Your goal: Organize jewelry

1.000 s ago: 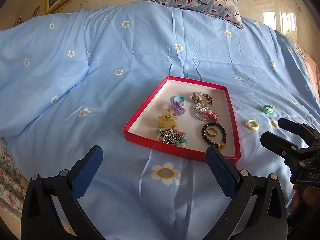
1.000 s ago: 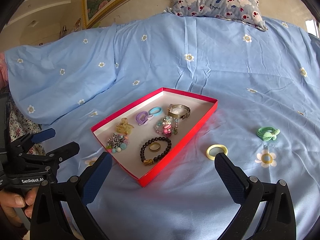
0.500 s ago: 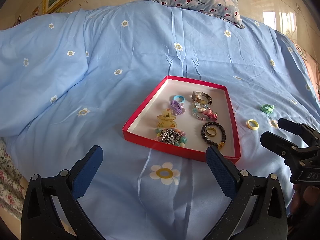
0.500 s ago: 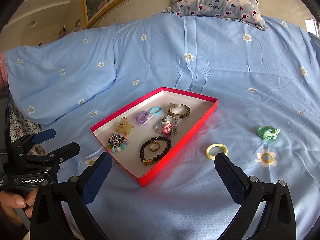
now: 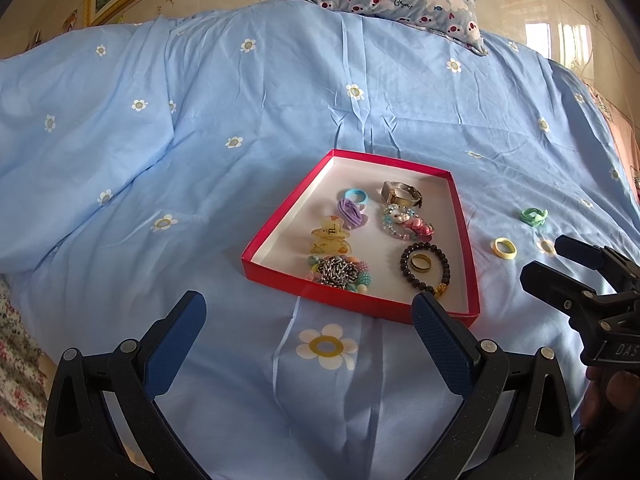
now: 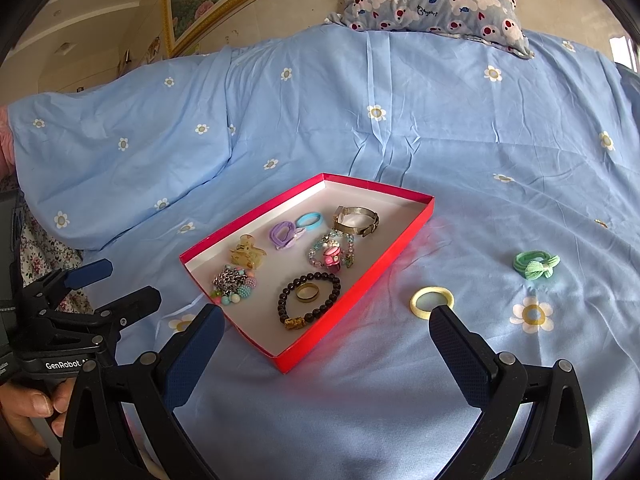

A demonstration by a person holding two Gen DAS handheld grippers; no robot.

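A shallow red box [image 5: 464, 240] [image 6: 384, 260] lies on the blue bedspread and holds several pieces: a watch [image 5: 401, 194], a dark bead bracelet [image 6: 309, 300] around a gold ring [image 5: 421, 262], hair ties, a clip and a chain. To the right of the box, on the cover, are a yellow hair tie [image 5: 503, 248] [image 6: 431, 301] and a green bow tie [image 5: 533, 216] [image 6: 535, 264]. My left gripper [image 5: 308, 328] is open, near the box's front edge. My right gripper [image 6: 326, 334] is open too, with the yellow tie just past its right finger.
A patterned pillow [image 6: 434, 0] rests at the head of the bed below a framed picture [image 6: 200, 0]. The blue flowered cover [image 5: 240, 100] bulges high on the left. A hand [image 6: 28, 408] grips the left tool's handle at the bed's near edge.
Both views have barely shifted; the box and loose ties lie where they were, and both grippers stay open.
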